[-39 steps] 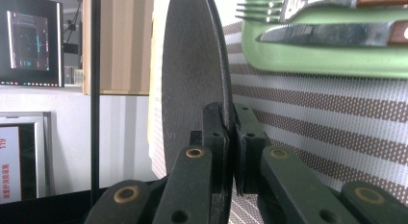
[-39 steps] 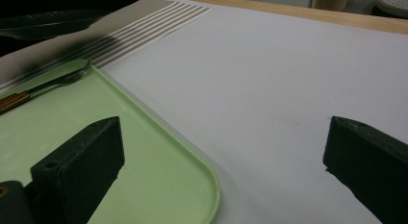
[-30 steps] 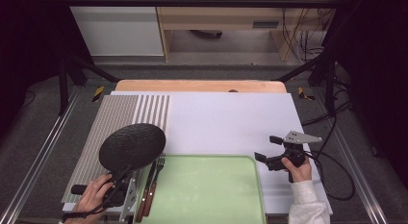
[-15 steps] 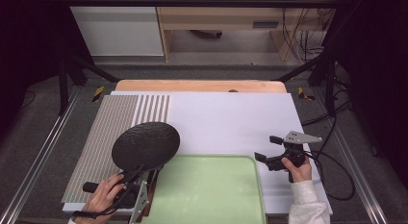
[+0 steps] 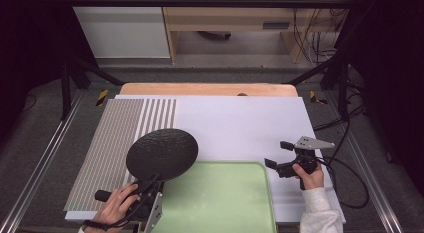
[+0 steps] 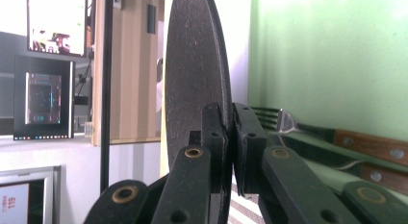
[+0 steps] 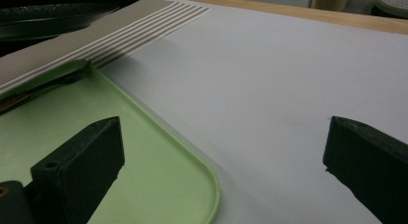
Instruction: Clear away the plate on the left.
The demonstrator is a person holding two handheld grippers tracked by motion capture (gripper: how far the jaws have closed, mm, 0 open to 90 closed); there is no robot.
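Black plate (image 5: 162,154): I'm gripping its rim, left gripper (image 6: 229,132) jaws clenching it; right gripper (image 5: 277,156) jaws hanging released beside green tray (image 5: 225,203).

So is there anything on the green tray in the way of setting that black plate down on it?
Partly. The round black textured plate, clamped at its rim by the left gripper, hangs over the light green plastic tray's left edge. A wooden-handled fork lies there; the remaining tray surface looks bare.
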